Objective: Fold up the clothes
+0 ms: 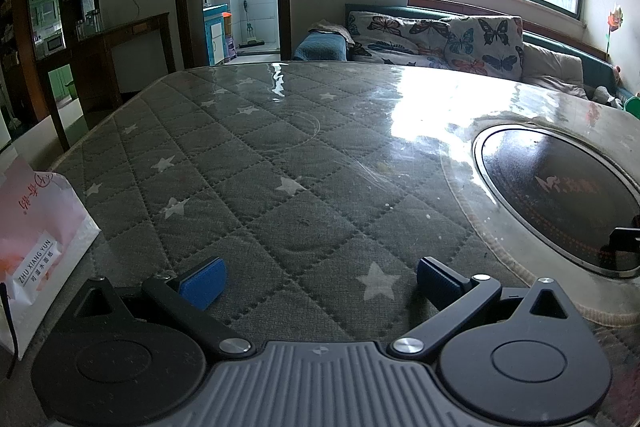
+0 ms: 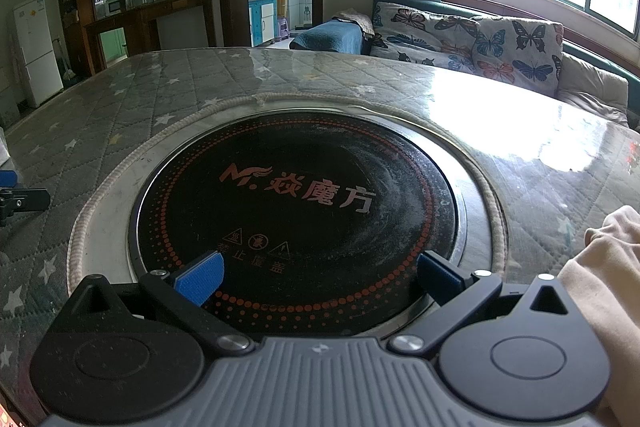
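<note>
Inspecting both grippers around the round cooktop (image 2: 296,211), we find the left gripper (image 1: 320,281) spread wide and empty over the quilted cover (image 1: 248,187) beside it, the right gripper (image 2: 320,273) equally wide above its near rim. A beige garment (image 2: 600,267) lies bunched by the cooktop's far side from the left gripper, orientation indeterminate. A bag (image 1: 36,227) reads "ZHU XIANG YUN".

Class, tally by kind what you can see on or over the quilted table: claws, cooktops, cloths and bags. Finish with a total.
Claws: 2, the left claw and the right claw, both open
Round cooktop: 1
Cream cloth: 1
Pink-and-white bag: 1
Total: 5
</note>
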`<move>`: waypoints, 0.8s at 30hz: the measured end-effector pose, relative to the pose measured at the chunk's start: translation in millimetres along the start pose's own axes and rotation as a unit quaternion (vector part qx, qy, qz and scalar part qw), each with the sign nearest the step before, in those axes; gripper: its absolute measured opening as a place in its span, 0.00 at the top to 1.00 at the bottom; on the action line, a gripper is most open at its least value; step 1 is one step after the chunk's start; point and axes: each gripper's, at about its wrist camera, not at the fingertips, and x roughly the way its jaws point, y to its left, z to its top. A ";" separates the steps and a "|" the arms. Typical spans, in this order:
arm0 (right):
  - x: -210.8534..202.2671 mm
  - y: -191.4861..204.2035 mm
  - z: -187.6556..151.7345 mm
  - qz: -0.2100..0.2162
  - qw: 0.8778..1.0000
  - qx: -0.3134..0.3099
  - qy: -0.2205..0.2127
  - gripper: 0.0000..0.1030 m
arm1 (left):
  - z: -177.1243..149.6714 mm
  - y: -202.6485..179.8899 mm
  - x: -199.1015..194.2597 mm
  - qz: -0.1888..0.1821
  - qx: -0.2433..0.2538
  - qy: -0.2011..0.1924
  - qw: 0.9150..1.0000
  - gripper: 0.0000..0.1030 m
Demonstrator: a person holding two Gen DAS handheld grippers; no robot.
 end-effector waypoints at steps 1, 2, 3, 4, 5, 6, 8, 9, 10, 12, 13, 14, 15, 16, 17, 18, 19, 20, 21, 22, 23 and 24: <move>0.1 0.4 -0.1 0.001 1.000 -0.001 0.001 0.00 | 0.2 -0.9 -0.1 0.001 0.001 0.000 1.000 0.00; 0.2 0.8 -0.2 0.002 1.000 -0.001 0.001 0.00 | 0.4 -1.9 -0.2 0.002 0.002 0.001 1.000 0.00; 0.3 1.2 -0.3 0.003 1.000 -0.002 0.002 0.00 | 0.6 -2.8 -0.3 0.003 0.003 0.001 1.000 0.00; 0.4 1.6 -0.4 0.004 1.000 -0.003 0.002 0.00 | 0.7 -3.7 -0.4 0.004 0.004 0.002 1.000 0.00; 0.5 2.0 -0.5 0.005 1.000 -0.004 0.003 0.00 | 0.9 -4.6 -0.6 0.005 0.005 0.002 1.000 0.00; 0.5 2.4 -0.6 0.006 1.000 -0.004 0.003 0.00 | 1.1 -5.6 -0.7 0.006 0.005 0.003 1.000 0.00; 0.7 3.2 -0.8 0.008 1.000 -0.006 0.004 0.00 | 1.6 -7.3 -0.8 0.008 0.007 0.003 1.000 0.00; 0.8 3.6 -0.9 0.009 1.000 -0.007 0.005 0.00 | 2.7 -5.3 0.6 0.005 0.003 0.006 1.000 0.00; 0.9 4.0 -1.0 0.011 1.000 -0.007 0.006 0.00 | 4.0 -3.6 2.0 0.002 0.000 0.008 1.000 0.00; 0.6 4.2 -0.6 0.013 1.000 -0.009 0.007 0.00 | 3.3 -5.7 0.9 0.003 0.001 0.008 1.000 0.00; -0.1 3.3 0.4 0.014 1.000 -0.009 0.008 0.00 | 1.1 -5.7 0.1 0.003 0.001 0.007 1.000 0.00; -0.8 2.5 1.4 0.015 1.000 -0.009 0.009 0.00 | 1.9 -6.4 0.1 0.005 0.001 0.009 1.000 0.00; -1.3 2.2 1.9 0.015 1.000 -0.009 0.009 0.00 | 3.2 -6.9 -0.2 0.007 -0.001 0.012 1.000 0.00; -1.9 2.3 1.8 0.016 1.000 -0.009 0.010 0.00 | 3.7 -7.8 -1.1 0.009 -0.003 0.015 1.000 0.00; -3.0 2.2 1.4 0.017 1.000 -0.009 0.010 0.00 | 4.1 -8.8 -2.0 0.011 -0.004 0.018 1.000 0.00; -4.2 1.8 0.9 0.018 1.000 -0.007 0.010 0.00 | 3.3 -10.8 -3.8 0.012 -0.001 0.018 1.000 0.00; -5.6 1.5 0.0 0.018 1.000 -0.005 0.010 0.00 | 2.4 -12.9 -5.5 0.014 0.002 0.017 1.000 0.00; -6.9 1.4 -1.0 0.019 1.000 -0.004 0.009 0.00 | 1.6 -14.9 -7.2 0.015 0.005 0.017 1.000 0.00; -9.4 1.1 -2.2 0.020 1.000 -0.004 0.007 0.00 | 1.3 -16.7 -9.2 0.011 0.006 0.017 1.000 0.00; -12.4 0.8 -3.4 0.021 1.000 -0.003 0.004 0.00 | 0.9 -18.5 -11.1 0.008 0.006 0.017 1.000 0.00; -15.0 0.5 -4.5 0.021 1.000 -0.003 0.003 0.00 | 1.4 -20.2 -14.0 0.002 0.004 0.017 1.000 0.00; -17.3 0.2 -5.8 0.022 1.000 -0.004 0.003 0.00 | 1.8 -21.9 -16.9 -0.004 0.002 0.016 1.000 0.00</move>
